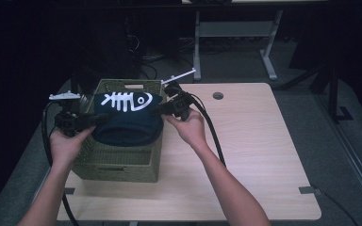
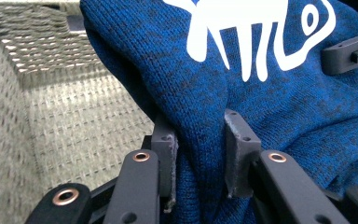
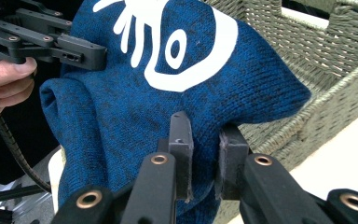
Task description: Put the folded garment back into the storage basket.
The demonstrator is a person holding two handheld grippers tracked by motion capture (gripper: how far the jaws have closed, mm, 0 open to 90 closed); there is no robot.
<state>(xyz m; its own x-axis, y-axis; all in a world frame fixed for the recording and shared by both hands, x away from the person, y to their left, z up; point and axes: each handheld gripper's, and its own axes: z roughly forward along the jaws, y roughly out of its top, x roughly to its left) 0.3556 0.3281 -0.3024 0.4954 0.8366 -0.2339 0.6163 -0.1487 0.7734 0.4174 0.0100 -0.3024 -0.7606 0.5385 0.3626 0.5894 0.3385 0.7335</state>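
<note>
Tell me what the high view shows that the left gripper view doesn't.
High view: the table, both forearms, the right hand, and the floor beyond.
Left gripper view: the left gripper with its jaws pinching a fold of the sweater, and the basket's woven inside.
Both: the blue sweater with its white fishbone print, held over the basket.

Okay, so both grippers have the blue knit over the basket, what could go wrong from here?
The left gripper and right gripper each pinch only a small fold of the blue knit, so it might slip free. The hanging fabric could also catch on the woven basket rim and bunch up.
</note>
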